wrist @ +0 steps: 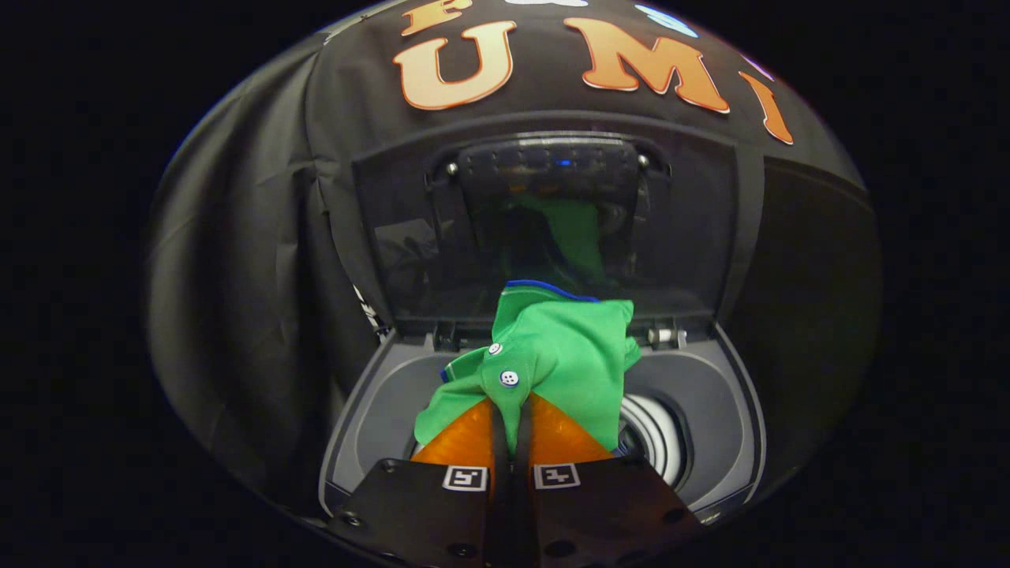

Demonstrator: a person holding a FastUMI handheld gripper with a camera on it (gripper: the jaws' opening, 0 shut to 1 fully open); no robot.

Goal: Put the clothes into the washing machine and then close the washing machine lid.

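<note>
Hand-held gripper (pixel 511 418) at lower centre of frame, fingers pinching green shirt (pixel 552 355). Shirt hangs over open drum of washing machine (pixel 710 394); lid (pixel 544 229) stands upright at centre. Step: loading. Next, likely: lower, release shirt into drum, then close lid.

We see the shirt (pixel 552 355) pinched between the closed fingers of the gripper (pixel 511 410), bunched just ahead of them and above the washing machine (pixel 371 410) opening. Beyond it the lid (pixel 544 229) stands raised, the drum (pixel 659 434) right of the fingers.
</note>
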